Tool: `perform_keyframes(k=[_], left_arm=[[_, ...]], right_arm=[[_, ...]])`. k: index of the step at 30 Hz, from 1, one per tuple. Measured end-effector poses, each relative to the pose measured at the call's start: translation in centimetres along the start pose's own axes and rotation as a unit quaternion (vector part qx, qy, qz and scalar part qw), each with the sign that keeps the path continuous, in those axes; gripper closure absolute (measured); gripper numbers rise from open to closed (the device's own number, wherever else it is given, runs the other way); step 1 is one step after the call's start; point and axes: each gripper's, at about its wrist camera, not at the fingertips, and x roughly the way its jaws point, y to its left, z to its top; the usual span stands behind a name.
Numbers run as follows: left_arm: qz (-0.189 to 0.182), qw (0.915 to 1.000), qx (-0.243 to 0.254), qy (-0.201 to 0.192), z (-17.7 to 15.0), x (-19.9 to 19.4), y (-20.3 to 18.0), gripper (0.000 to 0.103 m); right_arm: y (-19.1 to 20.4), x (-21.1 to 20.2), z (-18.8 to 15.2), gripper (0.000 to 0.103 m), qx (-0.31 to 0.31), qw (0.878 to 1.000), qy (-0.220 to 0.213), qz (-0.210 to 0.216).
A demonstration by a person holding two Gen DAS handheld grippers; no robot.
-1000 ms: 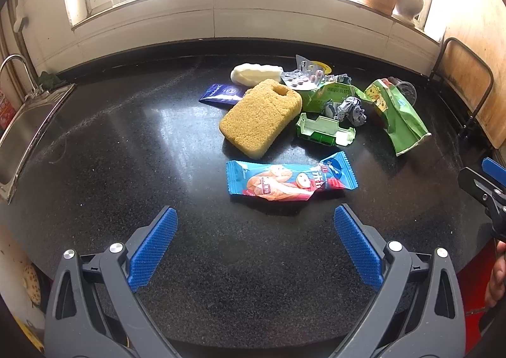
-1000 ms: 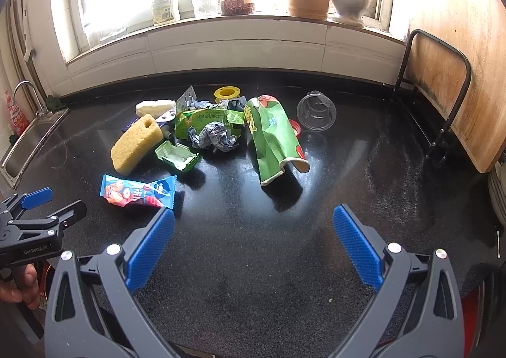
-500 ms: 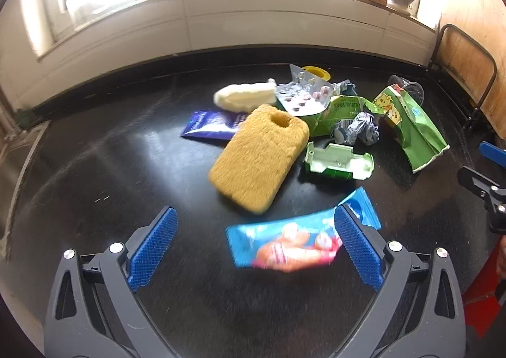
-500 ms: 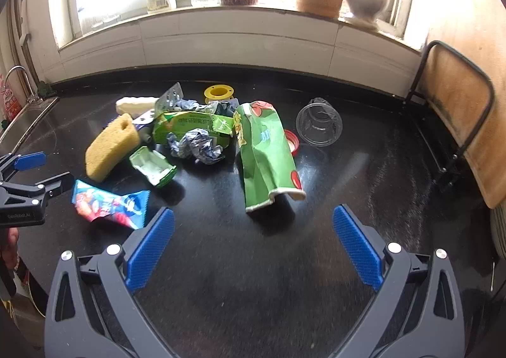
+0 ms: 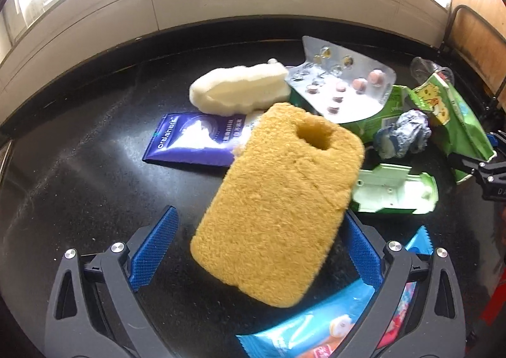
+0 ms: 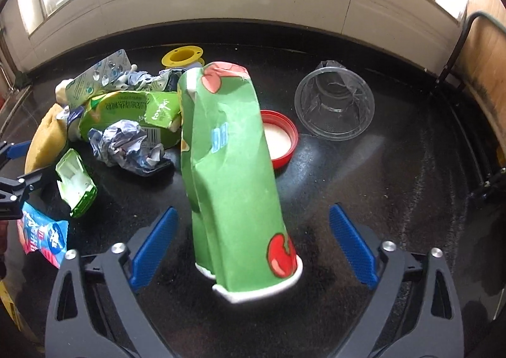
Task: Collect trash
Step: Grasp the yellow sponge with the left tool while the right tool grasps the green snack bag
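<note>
The flattened green paper cup [image 6: 234, 174] lies lengthwise between the right gripper [image 6: 253, 247]'s closing, untouching jaws; the left gripper [image 5: 256, 250]'s released jaws straddle the yellow sponge [image 5: 278, 203].

glossy black counter [image 5: 79, 174] (speckled), porous sponge [image 5: 278, 206]

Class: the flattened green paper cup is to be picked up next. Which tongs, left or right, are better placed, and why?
Right. The right tongs already straddle the green paper cup, jaws closing with the pads not yet touching it. The left tongs straddle the yellow sponge instead.
</note>
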Motion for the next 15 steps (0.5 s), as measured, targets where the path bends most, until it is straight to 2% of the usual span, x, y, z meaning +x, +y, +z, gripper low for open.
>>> perform_keyframes(k=[2, 4, 5, 8, 15], left_arm=[[0.0, 1.0, 0.002, -0.001, 0.1, 0.2, -0.1, 0.015], [0.003, 1.0, 0.001, 0.004, 0.0, 0.2, -0.1, 0.033], [0.007, 1.0, 0.001, 0.002, -0.1, 0.1, -0.2, 0.035], [0.007, 0.9999, -0.009, -0.002, -0.3, -0.6, -0.3, 0.041], [0.022, 0.9989, -0.032, -0.026, -1.0, -4.0, -0.2, 0.042]], right_arm=[[0.0, 0.0, 0.0, 0.046, 0.001, 1.0, 0.001, 0.01], [0.2, -0.3, -0.1, 0.057, 0.0, 1.0, -0.001, 0.014], [0.4, -0.6, -0.1, 0.063, -0.002, 1.0, -0.003, 0.014], [0.8, -1.7, -0.3, 0.07, -0.006, 1.0, -0.012, 0.018], [2.2, -6.1, -0.4, 0.071, -0.015, 0.999, -0.033, 0.025]])
